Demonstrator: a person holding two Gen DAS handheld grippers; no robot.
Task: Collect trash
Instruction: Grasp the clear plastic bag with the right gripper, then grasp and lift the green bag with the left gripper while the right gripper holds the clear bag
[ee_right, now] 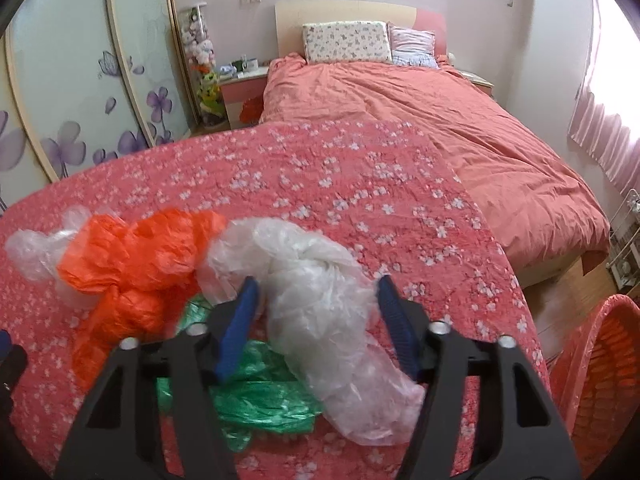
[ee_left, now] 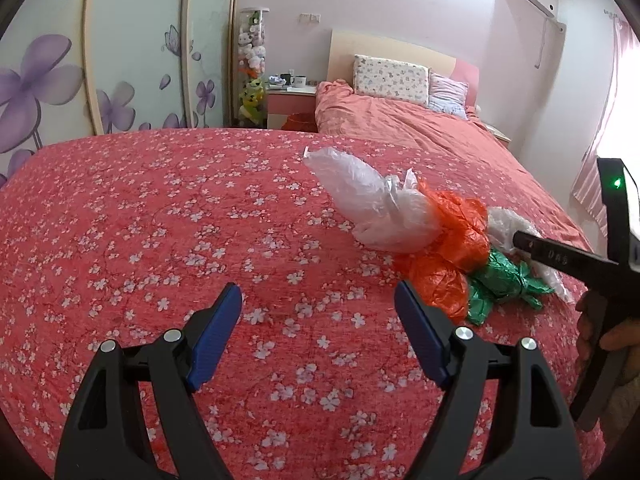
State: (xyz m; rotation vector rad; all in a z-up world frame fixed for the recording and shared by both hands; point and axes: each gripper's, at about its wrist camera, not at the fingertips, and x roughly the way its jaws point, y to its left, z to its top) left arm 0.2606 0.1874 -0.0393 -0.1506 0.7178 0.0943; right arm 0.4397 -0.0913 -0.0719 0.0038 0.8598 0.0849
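Pink walls and a wardrobe point(ee_left: 132, 76) with purple flower doors frame a bedroom, where a floral red bedspread point(ee_left: 180, 216) covers the near end of the bed and a plain coral duvet point(ee_right: 460, 128) runs back to two pillows point(ee_right: 347, 42) at the headboard. Beside the headboard stands a nightstand point(ee_left: 290, 100) with mugs, next to a tall clear tube of plush toys point(ee_left: 253, 68).

On the bedspread lies a cluster of crumpled plastic bags: a white bag point(ee_left: 368, 200), an orange bag point(ee_right: 132, 264), a green bag point(ee_right: 264, 400) and a clear bag point(ee_right: 320, 312), all touching. The left claw point(ee_left: 318, 312) is spread wide above bare bedspread, just beside the pile. The right claw point(ee_right: 316, 296) is spread too, its fingers either side of the clear bag. An orange basket point(ee_right: 600, 380) sits on the floor at the bed's right edge.
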